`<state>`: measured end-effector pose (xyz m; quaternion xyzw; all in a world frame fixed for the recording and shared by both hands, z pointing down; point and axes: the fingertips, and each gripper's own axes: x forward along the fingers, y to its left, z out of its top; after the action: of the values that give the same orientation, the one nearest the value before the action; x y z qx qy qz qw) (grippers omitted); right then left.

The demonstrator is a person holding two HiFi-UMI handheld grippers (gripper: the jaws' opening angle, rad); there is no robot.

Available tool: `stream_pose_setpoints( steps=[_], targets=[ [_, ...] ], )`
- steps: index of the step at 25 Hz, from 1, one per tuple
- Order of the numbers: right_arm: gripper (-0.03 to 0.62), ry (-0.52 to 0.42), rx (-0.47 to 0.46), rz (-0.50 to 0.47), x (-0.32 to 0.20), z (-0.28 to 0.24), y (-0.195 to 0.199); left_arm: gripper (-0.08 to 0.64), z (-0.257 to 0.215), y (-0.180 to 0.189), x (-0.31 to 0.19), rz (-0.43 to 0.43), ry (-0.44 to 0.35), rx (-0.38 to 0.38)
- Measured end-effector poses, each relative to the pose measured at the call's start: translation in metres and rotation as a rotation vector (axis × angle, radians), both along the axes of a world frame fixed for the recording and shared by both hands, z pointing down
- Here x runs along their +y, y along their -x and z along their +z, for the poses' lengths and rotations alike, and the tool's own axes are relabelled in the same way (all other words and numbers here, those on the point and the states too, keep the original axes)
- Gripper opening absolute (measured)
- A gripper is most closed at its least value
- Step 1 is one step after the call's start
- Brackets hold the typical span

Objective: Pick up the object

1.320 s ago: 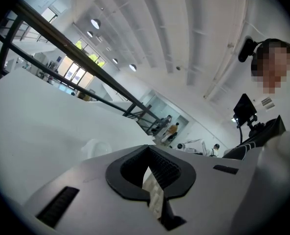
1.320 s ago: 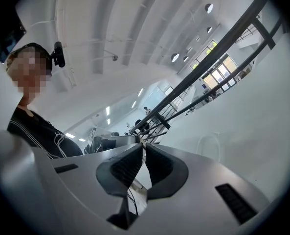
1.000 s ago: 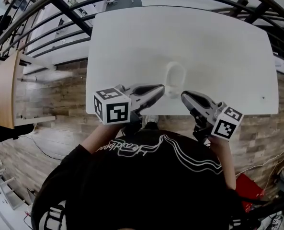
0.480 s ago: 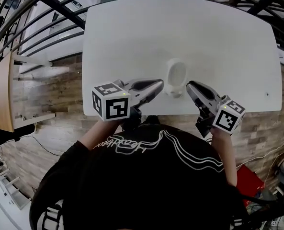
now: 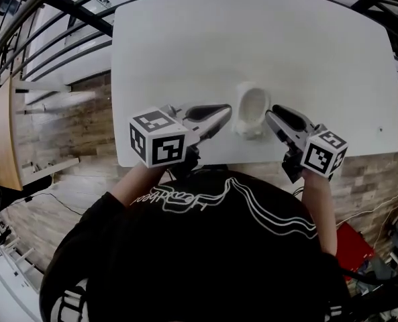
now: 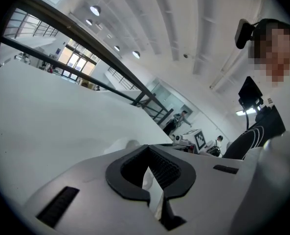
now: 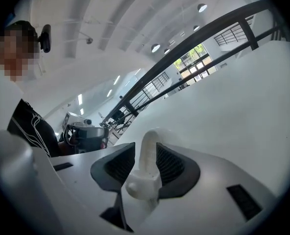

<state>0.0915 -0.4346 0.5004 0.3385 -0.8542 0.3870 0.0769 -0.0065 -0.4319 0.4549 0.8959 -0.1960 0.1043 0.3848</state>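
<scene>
**Change of state.** The right tool (image 7: 145, 146) has just been opening. Its jaws now stand spread, and a narrow upright part of the white object (image 5: 251, 109) rises between the two ribbed pads. In the head view both tools sit closer to the object than a second ago. They have come down and in towards it, and the object has not shifted on the desk (image 5: 185, 59). The left tool (image 5: 219, 111) lies just beside the object on its left. Its pads are pressed together at the tips and pinch nothing.

**Position of the object.** It rests on the desk close to the near edge, about midway along it, between the two tool tips.

**Meaning for the task.** We judge that the approach is complete and the grasp is being set up. The right tool is placed around the object but has not yet clamped it, and the object is not lifted. Closing and raising remain.

**Limits of observation.**
- The object is white on a white desk, so its outline is faint. We see an oval hollow and a small lump towards the near edge, but we cannot name its form.
- We cannot settle whether either right pad already touches the object.
- In the left gripper view the tool body hides most of the object, leaving only a pale hump.
- The person's torso covers the wrists.
</scene>
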Motion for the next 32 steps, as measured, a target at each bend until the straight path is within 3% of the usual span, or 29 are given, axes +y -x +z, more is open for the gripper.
stream_pose_setpoints(
  steps=[8,25,32],
  targets=[
    [0.166,0.071,0.076,-0.001,-0.012,0.031,-0.009,0.006,0.006,-0.002,-0.008,0.014,0.022,0.001],
    [0.169,0.258,0.031,-0.11,-0.022,0.058,0.016,0.006,0.012,0.013,-0.022,0.001,0.03,0.015],
    [0.169,0.308,0.008,-0.109,-0.029,0.066,0.02,0.006,0.015,0.017,-0.028,-0.013,0.036,0.018]
  ],
)
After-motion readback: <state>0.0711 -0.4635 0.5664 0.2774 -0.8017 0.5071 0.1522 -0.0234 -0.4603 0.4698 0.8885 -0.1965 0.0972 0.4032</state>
